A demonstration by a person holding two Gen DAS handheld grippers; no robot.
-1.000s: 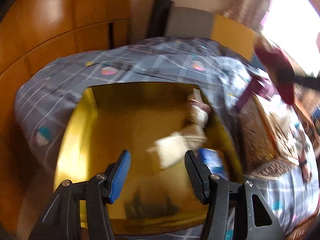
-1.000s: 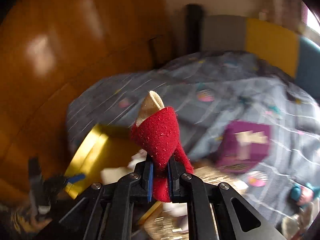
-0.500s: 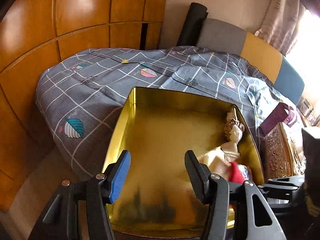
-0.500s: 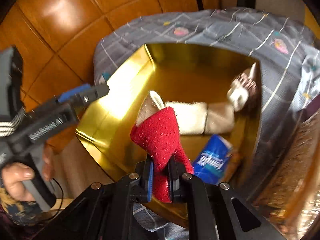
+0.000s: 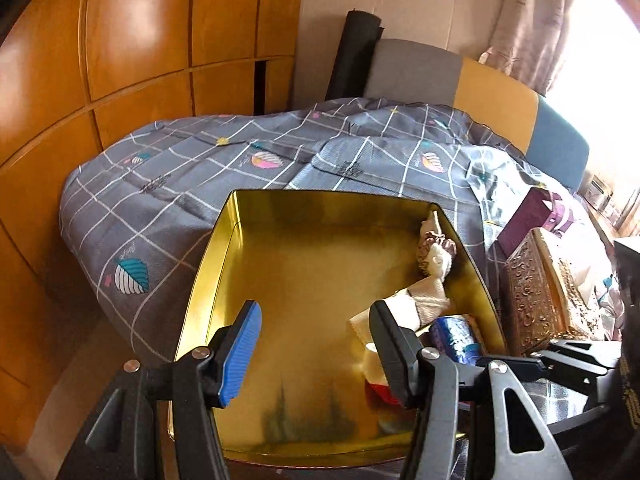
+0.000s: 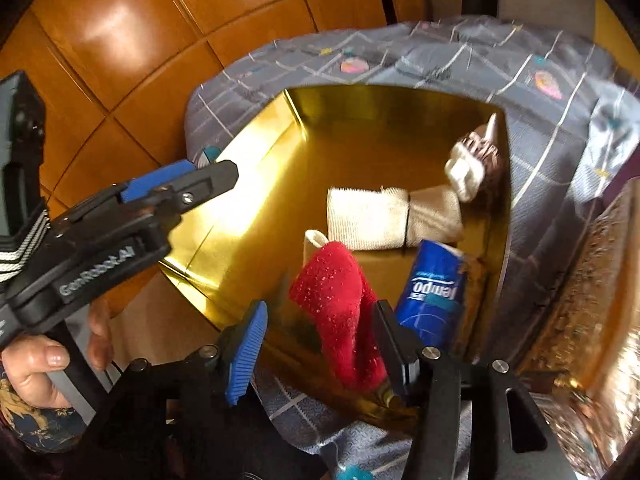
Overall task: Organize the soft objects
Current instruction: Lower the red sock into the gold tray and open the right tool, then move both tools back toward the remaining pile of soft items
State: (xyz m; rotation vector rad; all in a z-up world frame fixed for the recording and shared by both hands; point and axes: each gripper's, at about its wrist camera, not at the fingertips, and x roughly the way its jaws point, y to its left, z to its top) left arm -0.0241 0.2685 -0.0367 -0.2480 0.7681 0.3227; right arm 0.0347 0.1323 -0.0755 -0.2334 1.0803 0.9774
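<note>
The right hand-held gripper (image 6: 316, 348) is wide open over the near edge of the gold tin box (image 6: 248, 184). Between its two fingers stands the red sock (image 6: 340, 304), which leans on the near rim of the box; its cream toe points up toward 12 o'clock. The sock touches the finger at the 3 o'clock side, but the blue-padded finger at the 9 o'clock side is apart from it, so nothing is clamped.

Inside the box, at about 1 o'clock from the red sock, a cream folded sock (image 6: 372, 216) lies flat on the bottom. A small doll (image 6: 472, 164) with brown hair rests in the far corner at 2 o'clock. A blue tissue pack (image 6: 432, 292) stands just beside the red sock, at its 3 o'clock side, against the box wall.

The left hand-held gripper (image 5: 316, 348) is also wide open and holds nothing. It hovers above the near part of the box bottom (image 5: 312, 280). In the right wrist view it enters from 9 o'clock, held in a hand (image 6: 36, 364).

The box sits on a bed with a grey checked blanket (image 5: 180, 184). An ornate brown box (image 5: 532, 292) lies at 3 o'clock of the gold one, and a purple box (image 5: 532, 216) is behind it.
</note>
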